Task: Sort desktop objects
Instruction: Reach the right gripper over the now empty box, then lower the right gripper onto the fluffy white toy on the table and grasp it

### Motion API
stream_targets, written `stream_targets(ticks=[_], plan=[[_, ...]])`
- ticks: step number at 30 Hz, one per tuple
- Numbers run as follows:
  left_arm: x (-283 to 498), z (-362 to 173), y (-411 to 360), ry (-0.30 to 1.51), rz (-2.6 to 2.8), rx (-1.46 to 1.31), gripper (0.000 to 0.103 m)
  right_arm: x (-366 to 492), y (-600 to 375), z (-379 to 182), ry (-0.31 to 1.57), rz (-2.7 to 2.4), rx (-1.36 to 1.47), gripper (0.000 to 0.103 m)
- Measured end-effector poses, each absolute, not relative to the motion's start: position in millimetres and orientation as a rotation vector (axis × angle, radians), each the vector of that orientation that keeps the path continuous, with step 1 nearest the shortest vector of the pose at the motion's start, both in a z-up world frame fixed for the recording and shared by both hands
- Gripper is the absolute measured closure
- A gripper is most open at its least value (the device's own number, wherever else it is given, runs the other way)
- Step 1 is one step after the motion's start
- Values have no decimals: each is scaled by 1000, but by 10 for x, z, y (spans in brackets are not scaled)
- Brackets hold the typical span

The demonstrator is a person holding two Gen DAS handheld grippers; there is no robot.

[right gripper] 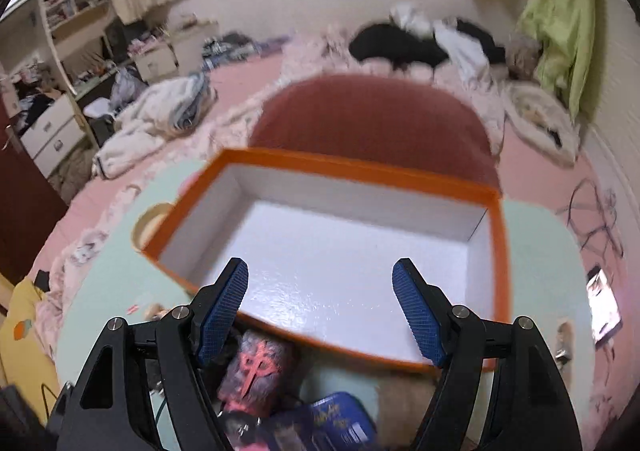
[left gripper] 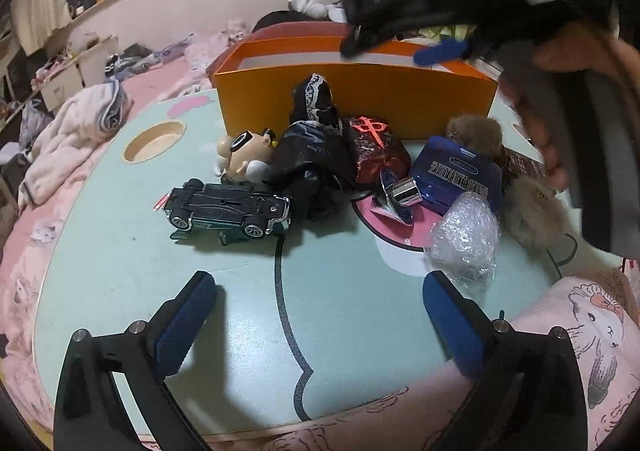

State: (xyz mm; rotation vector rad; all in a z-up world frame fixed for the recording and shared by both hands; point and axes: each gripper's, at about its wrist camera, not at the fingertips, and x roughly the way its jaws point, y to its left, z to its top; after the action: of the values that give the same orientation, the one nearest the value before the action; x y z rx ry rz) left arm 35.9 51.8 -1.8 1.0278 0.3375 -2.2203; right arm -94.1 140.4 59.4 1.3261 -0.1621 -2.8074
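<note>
An orange box (left gripper: 352, 95) with a white inside (right gripper: 320, 251) stands at the back of the mint table (left gripper: 240, 291). In front of it lie a green toy car (left gripper: 228, 211) on its side, a small figurine (left gripper: 240, 155), a black lace-trimmed bag (left gripper: 312, 155), a red-and-black pouch (left gripper: 376, 147), a blue box (left gripper: 456, 175), a silver piece (left gripper: 400, 195), bubble wrap (left gripper: 464, 239) and brown fur toys (left gripper: 532, 211). My left gripper (left gripper: 320, 315) is open and empty, low over the table's near side. My right gripper (right gripper: 320, 311) is open and empty above the box's front wall; it also shows in the left wrist view (left gripper: 400, 47).
The table sits on a pink bed (right gripper: 248, 79) with heaped clothes and a white blanket (left gripper: 76, 127). A round cup recess (left gripper: 154, 141) is at the table's left. A red round cushion (right gripper: 372, 123) lies behind the box. The pouch (right gripper: 256, 367) and blue box (right gripper: 328, 423) lie below my right gripper.
</note>
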Motion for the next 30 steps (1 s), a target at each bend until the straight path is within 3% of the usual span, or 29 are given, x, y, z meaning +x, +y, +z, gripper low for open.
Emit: stream_targets(ticks=[4,17,23,30], plan=[[340,-7,504,335,-2224,1029,1,-958,1548,453,-289,-2767,1389,28],[342,-1,500,323,-2252,1043,1,-741,1587,588,-206,-2793,1289,28],[345,-2,498,321,-2257,1045,1,3,1746,959,-291,-2795,949,28],[347,-1,495,319,-2262,1048,1,810,1926,742,-187,-2798,905,28]])
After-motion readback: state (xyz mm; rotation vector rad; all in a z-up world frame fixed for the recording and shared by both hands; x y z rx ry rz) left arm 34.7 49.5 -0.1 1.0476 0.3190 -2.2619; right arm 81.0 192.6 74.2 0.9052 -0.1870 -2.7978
